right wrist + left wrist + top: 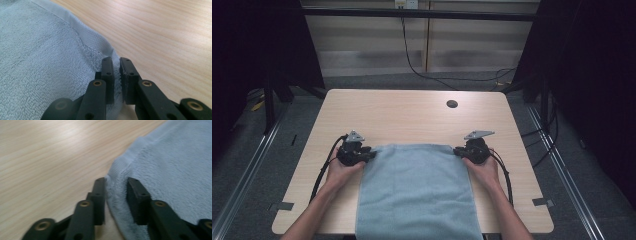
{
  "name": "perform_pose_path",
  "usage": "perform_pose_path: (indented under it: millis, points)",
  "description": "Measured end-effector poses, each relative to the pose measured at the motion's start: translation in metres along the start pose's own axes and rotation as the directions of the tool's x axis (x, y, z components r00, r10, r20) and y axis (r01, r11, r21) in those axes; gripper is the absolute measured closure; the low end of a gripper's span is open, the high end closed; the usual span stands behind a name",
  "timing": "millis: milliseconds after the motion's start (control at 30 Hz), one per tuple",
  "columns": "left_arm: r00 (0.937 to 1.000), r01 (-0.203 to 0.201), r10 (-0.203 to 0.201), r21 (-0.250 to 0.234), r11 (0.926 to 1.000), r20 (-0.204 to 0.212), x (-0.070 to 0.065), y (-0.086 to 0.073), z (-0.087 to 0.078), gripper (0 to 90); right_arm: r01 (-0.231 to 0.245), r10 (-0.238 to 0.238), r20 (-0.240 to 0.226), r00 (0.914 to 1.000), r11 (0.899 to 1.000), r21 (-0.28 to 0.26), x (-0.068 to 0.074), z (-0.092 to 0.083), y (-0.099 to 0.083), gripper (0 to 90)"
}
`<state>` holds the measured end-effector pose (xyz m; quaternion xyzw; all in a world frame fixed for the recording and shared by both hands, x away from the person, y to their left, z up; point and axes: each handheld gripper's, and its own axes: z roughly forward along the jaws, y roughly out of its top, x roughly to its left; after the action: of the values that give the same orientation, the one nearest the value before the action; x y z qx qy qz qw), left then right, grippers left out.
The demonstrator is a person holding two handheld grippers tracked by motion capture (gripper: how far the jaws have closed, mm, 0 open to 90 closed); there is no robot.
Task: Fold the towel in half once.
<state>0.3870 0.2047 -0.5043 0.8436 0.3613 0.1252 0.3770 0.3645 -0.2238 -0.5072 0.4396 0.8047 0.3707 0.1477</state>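
Blue towel (414,192) flat on table (412,115); right gripper (116,75) clamped on far corner, left gripper (116,195) straddling its corner, unclamped; folding ahead.

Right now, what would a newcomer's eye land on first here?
The pale blue towel, spread flat over the near middle of the wooden table and hanging off its near edge. Then the right gripper, pinched shut on the towel's far right corner, and the left gripper, jaws straddling the far left corner's hem with a gap.
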Motion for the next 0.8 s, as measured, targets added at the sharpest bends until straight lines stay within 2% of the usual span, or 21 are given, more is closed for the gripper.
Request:
perform_pose_path:
  millis: [67, 100, 133, 167, 233, 300, 367, 433, 500, 567, 600, 700, 767, 800]
  points:
    - [0.9997, 0.001, -0.001, 0.000, 1.0000, 0.025, 0.000, 0.000, 0.000, 77.5, 0.000, 0.000, -0.012, 0.9999, 1.000, 0.003, 0.001, -0.001, 0.000, 84.0]
    - [0.9989, 0.027, -0.027, -0.006, 0.9996, 0.039, 0.000, -0.001, 0.000, 80.4, -0.004, 0.004, -0.017, 0.9999, 1.000, -0.004, 0.000, -0.002, -0.001, 84.4]
    - [0.9989, 0.024, -0.024, -0.003, 0.9997, 0.040, 0.003, -0.001, -0.001, 81.9, -0.011, 0.011, -0.019, 0.9998, 1.000, -0.007, 0.000, -0.003, -0.001, 84.9]
    - [0.9974, 0.050, -0.050, -0.011, 0.9987, 0.052, 0.003, -0.001, 0.000, 83.0, -0.022, 0.022, -0.024, 0.9995, 1.000, -0.015, -0.001, -0.004, -0.001, 85.3]
    - [0.9973, 0.068, -0.066, -0.056, 0.9961, 0.030, 0.003, 0.000, -0.004, 84.2, -0.043, 0.041, -0.038, 0.9984, 0.998, -0.038, -0.004, -0.007, -0.001, 87.0]
    - [0.9951, 0.087, -0.083, -0.083, 0.9927, 0.055, 0.005, 0.005, -0.011, 84.6, -0.066, 0.062, -0.056, 0.9965, 0.995, -0.076, -0.006, -0.013, 0.002, 87.6]
    - [0.9911, 0.113, -0.103, -0.129, 0.9852, 0.084, 0.005, 0.010, -0.017, 84.9, -0.091, 0.082, -0.075, 0.9939, 0.988, -0.125, -0.007, -0.022, 0.007, 88.0]
    - [0.9900, 0.119, -0.104, -0.161, 0.9797, 0.095, 0.006, 0.015, -0.022, 85.0, -0.096, 0.083, -0.087, 0.9927, 0.983, -0.158, -0.008, -0.029, 0.012, 88.1]
    - [0.9855, 0.141, -0.120, -0.184, 0.9729, 0.120, 0.007, 0.020, -0.026, 85.2, -0.101, 0.085, -0.094, 0.9919, 0.978, -0.184, -0.008, -0.035, 0.016, 88.2]
    - [0.9884, 0.124, -0.104, -0.189, 0.9741, 0.111, 0.008, 0.029, -0.030, 85.1, -0.106, 0.087, -0.097, 0.9914, 0.972, -0.208, -0.010, -0.044, 0.022, 88.3]
    - [0.9888, 0.122, -0.101, -0.202, 0.9718, 0.110, 0.009, 0.035, -0.033, 85.2, -0.112, 0.091, -0.100, 0.9908, 0.968, -0.227, -0.012, -0.049, 0.026, 88.3]
    - [0.9880, 0.126, -0.100, -0.248, 0.9605, 0.118, 0.013, 0.053, -0.047, 85.1, -0.115, 0.090, -0.102, 0.9907, 0.953, -0.278, -0.015, -0.065, 0.041, 88.5]
    - [0.9872, 0.132, -0.099, -0.286, 0.9492, 0.125, 0.015, 0.065, -0.055, 85.2, -0.115, 0.086, -0.105, 0.9907, 0.941, -0.317, -0.017, -0.076, 0.052, 88.5]
    - [0.9888, 0.118, -0.085, -0.291, 0.9494, 0.122, 0.015, 0.072, -0.058, 85.2, -0.110, 0.081, -0.101, 0.9916, 0.937, -0.332, -0.018, -0.081, 0.059, 88.6]
